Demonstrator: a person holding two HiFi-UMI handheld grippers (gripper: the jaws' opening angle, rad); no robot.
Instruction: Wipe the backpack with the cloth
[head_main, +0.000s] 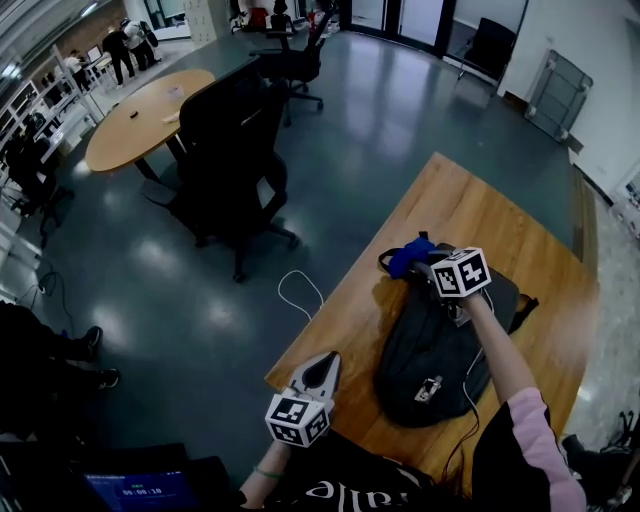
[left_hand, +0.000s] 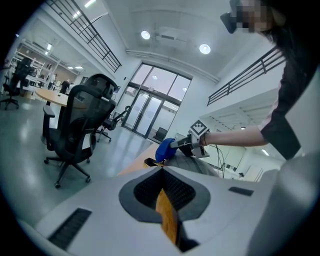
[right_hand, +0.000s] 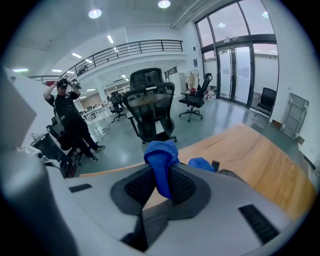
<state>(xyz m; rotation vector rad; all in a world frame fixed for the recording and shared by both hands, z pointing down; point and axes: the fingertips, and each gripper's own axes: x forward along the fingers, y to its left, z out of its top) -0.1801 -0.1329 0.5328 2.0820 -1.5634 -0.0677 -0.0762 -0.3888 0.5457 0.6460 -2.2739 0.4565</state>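
A black backpack lies flat on the wooden table. My right gripper is at the bag's top end, shut on a blue cloth that is bunched against the bag's handle. In the right gripper view the cloth sticks up between the jaws. In the left gripper view the cloth rests on the backpack. My left gripper hovers at the table's near left corner, apart from the bag. Its jaws are shut with nothing in them.
Black office chairs stand on the floor left of the table, with a round wooden table behind them. A white cable loops on the floor by the table's edge. A person in black stands off to the left.
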